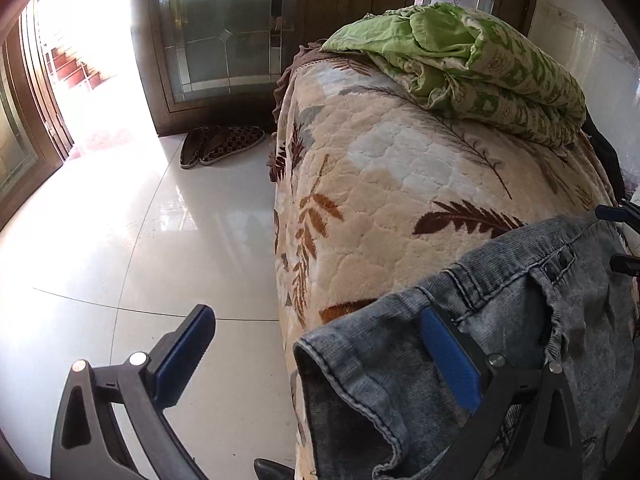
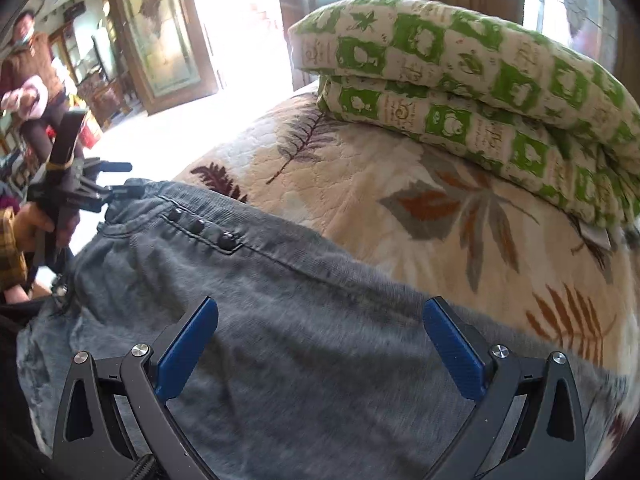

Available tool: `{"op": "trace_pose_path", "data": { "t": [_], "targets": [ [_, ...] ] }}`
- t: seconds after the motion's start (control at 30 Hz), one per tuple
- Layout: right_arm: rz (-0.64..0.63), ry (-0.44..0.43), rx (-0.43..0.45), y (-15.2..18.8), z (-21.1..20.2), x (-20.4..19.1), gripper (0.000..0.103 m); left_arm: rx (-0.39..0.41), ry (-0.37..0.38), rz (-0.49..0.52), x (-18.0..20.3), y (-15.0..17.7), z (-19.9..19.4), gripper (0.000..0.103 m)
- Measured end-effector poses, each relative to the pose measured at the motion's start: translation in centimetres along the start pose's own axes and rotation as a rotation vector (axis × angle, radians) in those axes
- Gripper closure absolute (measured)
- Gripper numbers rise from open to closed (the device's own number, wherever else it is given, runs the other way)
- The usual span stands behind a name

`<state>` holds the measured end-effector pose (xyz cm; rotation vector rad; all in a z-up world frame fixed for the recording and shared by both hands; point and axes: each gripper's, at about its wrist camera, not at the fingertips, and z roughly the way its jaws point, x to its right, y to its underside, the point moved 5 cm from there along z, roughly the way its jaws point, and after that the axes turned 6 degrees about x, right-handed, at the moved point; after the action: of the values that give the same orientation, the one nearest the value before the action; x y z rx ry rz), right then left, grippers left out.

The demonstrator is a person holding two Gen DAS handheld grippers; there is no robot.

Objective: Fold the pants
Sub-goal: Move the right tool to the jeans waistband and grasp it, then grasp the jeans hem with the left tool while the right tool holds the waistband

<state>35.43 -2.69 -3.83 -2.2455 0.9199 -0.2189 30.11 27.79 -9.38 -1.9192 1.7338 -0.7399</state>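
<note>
Grey-blue corduroy pants (image 1: pixel 500 320) lie on a cream leaf-patterned bed cover (image 1: pixel 400 184). My left gripper (image 1: pixel 316 360) is open at the bed's left edge; its right finger (image 1: pixel 448 360) rests over the pants' hem, its left finger hangs over the floor. In the right wrist view the pants (image 2: pixel 300 300) fill the foreground, with a row of three dark buttons (image 2: pixel 200 226). My right gripper (image 2: pixel 320 348) is open just above the cloth, holding nothing. The left gripper (image 2: pixel 116 180) shows at the pants' far left end, open.
A folded green-and-white quilt (image 1: pixel 480 68) lies at the far end of the bed, also in the right wrist view (image 2: pixel 480 76). Glossy white tiled floor (image 1: pixel 140 240) is left of the bed, with slippers (image 1: pixel 224 146) by a glass door. A person (image 2: pixel 32 80) stands far left.
</note>
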Motion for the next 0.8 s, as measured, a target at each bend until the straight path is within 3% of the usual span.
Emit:
{"op": "trace_pose_path", "data": {
  "t": [0.2, 0.3, 0.4, 0.47, 0.53, 0.6, 0.63, 0.7, 0.8],
  "targets": [
    [-0.086, -0.02, -0.072, -1.2, 2.6, 1.6, 0.0, -0.009, 0.102, -0.083, -0.7, 0.5, 1.5, 0.0],
    [-0.113, -0.037, -0.149, -1.1, 4.5, 2.7, 0.0, -0.022, 0.129, -0.123, -0.8, 0.6, 1.9, 0.0],
    [-0.137, -0.056, -0.208, -0.3, 5.7, 3.1, 0.005, -0.031, 0.135, -0.113, -0.1, 0.4, 2.3, 0.0],
    [-0.146, -0.057, -0.189, -0.3, 5.5, 3.2, 0.01, -0.031, 0.14, -0.098, 0.6, 0.2, 2.5, 0.002],
    [-0.151, -0.063, -0.176, -0.2, 5.0, 3.2, 0.025, -0.028, 0.142, -0.073, 1.7, 0.0, 2.5, 0.011],
    [-0.157, -0.083, -0.17, 0.0, 4.0, 3.3, 0.059, -0.015, 0.169, -0.057, 2.4, -0.2, 2.0, 0.035],
    [-0.155, -0.09, -0.172, 0.1, 3.8, 3.2, 0.07, -0.017, 0.191, -0.051, 2.8, -0.2, 1.7, 0.041],
    [-0.166, -0.098, -0.182, 0.5, 3.1, 3.1, 0.08, -0.016, 0.199, -0.018, 3.6, -0.2, 1.1, 0.062],
    [-0.182, -0.08, -0.18, 0.7, 2.6, 2.2, 0.088, -0.014, 0.183, 0.047, 4.9, -0.3, 0.4, 0.08]
  ]
}}
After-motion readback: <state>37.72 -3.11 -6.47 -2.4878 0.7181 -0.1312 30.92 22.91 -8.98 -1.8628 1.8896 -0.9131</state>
